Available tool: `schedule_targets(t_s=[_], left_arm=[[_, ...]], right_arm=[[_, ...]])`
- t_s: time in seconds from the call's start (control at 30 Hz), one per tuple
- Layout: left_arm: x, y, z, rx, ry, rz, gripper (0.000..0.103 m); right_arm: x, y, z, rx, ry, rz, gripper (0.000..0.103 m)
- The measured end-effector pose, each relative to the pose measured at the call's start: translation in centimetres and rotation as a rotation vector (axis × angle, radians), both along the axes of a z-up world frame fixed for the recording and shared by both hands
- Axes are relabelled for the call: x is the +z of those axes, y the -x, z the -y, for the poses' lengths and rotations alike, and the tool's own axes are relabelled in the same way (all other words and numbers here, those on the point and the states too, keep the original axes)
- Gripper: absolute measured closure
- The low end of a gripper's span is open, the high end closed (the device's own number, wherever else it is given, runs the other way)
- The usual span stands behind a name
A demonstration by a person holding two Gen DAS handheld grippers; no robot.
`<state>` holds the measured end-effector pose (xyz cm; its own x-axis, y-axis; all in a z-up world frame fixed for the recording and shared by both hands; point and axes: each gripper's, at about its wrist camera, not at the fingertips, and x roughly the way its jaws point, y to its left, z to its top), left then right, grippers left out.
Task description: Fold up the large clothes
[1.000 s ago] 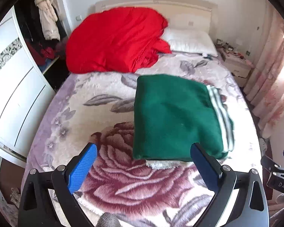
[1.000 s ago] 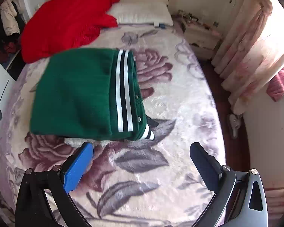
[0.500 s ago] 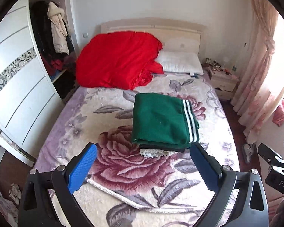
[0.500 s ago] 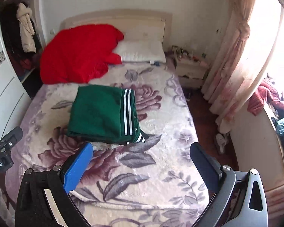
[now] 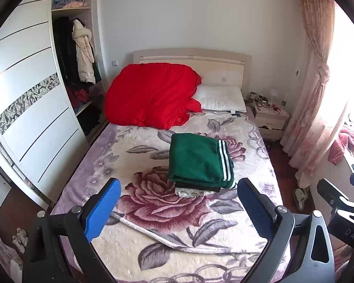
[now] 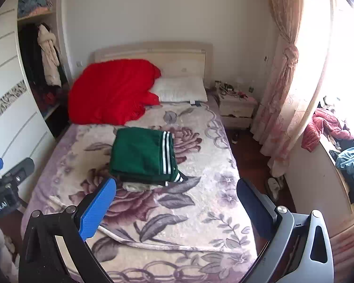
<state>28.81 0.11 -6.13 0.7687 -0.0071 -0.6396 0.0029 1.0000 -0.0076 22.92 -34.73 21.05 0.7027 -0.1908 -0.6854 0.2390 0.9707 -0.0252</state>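
A folded green garment with white stripes (image 5: 197, 159) lies on top of a small stack of folded clothes in the middle of the bed (image 5: 153, 207). It also shows in the right wrist view (image 6: 141, 156). My left gripper (image 5: 178, 188) is open and empty, held back above the foot of the bed. My right gripper (image 6: 175, 188) is open and empty too, beside it. Both are well clear of the stack. The right gripper's body shows at the right edge of the left wrist view (image 5: 342, 207).
A red quilt (image 5: 151, 96) and a white pillow (image 5: 220, 99) lie at the headboard. A white wardrobe (image 5: 28, 103) stands left of the bed, a nightstand (image 5: 270, 120) and curtain (image 5: 316, 89) right. Clothes pile on a ledge at the far right (image 6: 337, 136).
Both grippers have pulled far back and up from the folded green stack. The whole bed and room now show. Both stayed open and empty.
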Motion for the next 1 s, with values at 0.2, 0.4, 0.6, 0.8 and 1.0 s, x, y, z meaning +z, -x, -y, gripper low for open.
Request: schedule_targets(t_s=[0.2, 0.4, 0.6, 0.8, 1.0], left_arm=[[0.8, 2.1, 0.4, 0.018, -0.028, -0.007, 0.002], [1.5, 3.4, 0.6, 0.021, -0.022, -0.012, 0.002], [2.0, 4.5, 0.5, 0.025, -0.027, 0.007, 0.002], [2.2, 5.1, 0.3, 0.025, -0.034, 0.02, 0.002], [2.3, 5.3, 0.4, 0.021, -0.038, 0.023, 0.002]], right_arm=[[2.9, 3.4, -1.1, 0.032, -0.001, 0.024, 0.0], [4.8, 5.1, -1.4, 0.052, 0.004, 0.034, 0.0], [5.9, 5.8, -1.3, 0.059, 0.019, 0.052, 0.0], [6.0, 5.9, -1.2, 0.06, 0.016, 0.056, 0.0], [6.7, 5.5, -1.3, 0.071, 0.008, 0.061, 0.0]])
